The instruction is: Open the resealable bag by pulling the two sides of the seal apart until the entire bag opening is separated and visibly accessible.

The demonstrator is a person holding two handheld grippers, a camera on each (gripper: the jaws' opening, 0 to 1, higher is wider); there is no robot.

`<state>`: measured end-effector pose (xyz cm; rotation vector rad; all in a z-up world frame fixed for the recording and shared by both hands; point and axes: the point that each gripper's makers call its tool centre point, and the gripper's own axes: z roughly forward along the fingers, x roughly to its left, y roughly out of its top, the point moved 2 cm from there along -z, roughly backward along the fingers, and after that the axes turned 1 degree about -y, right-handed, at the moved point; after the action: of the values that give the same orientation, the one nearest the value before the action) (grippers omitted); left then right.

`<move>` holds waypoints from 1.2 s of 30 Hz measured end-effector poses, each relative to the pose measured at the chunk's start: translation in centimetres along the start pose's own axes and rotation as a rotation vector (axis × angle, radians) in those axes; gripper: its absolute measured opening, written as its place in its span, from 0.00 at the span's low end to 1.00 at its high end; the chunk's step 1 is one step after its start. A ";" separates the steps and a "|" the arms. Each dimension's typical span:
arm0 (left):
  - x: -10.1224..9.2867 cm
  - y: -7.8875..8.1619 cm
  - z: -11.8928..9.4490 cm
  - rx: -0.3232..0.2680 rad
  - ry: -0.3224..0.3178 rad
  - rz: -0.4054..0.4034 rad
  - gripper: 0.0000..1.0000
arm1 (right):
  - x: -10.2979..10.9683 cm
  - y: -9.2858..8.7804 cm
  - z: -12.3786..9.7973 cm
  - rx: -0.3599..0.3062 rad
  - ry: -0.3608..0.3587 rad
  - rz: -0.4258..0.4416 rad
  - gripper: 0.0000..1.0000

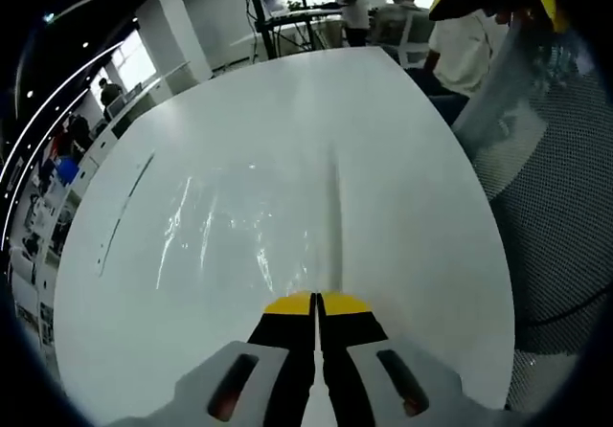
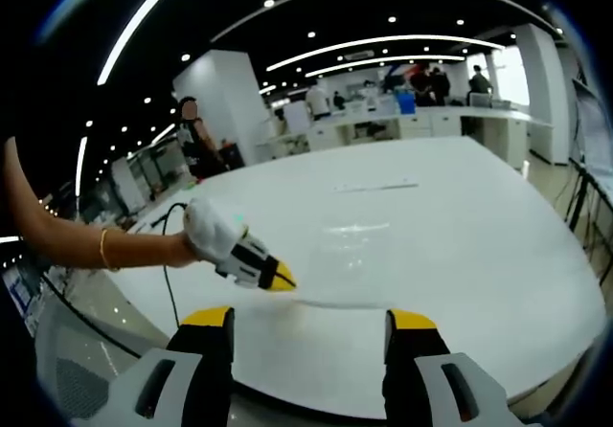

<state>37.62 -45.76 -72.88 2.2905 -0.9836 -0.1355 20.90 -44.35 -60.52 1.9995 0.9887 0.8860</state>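
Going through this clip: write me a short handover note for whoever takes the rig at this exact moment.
Left tongs: shut on the near edge of the bag, which lies flat on the white table.
Right tongs: open, holding nothing, held back from the table edge, facing the bag.
Done: one side of the bag is pinched; in the right gripper view the left tongs meet its edge.
Left: grip the opposite side of the seal with the right tongs and pull apart along the whole opening. The seal looks unopened, though the clear film is hard to read.

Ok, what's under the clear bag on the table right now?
Through the clear bag only the white table shows, nothing else beneath it. The left gripper is shut on its near edge; glare hides whether anything is inside.
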 end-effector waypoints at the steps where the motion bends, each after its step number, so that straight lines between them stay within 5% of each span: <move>1: -0.2 0.1 -0.2 -0.002 -0.009 0.003 0.00 | 0.1 0.0 0.0 0.002 0.003 -0.003 0.61; 28: -3.1 3.2 -4.9 -0.023 -0.066 0.014 0.00 | 1.0 -0.4 0.3 0.033 0.042 -0.048 0.61; 36: -4.2 4.0 -6.1 0.006 -0.099 0.036 0.00 | 1.6 -0.8 0.4 0.068 0.055 -0.129 0.59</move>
<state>34.16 -41.85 -66.27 2.2889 -1.0761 -0.2330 21.69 -42.82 -60.97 1.9520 1.1798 0.8513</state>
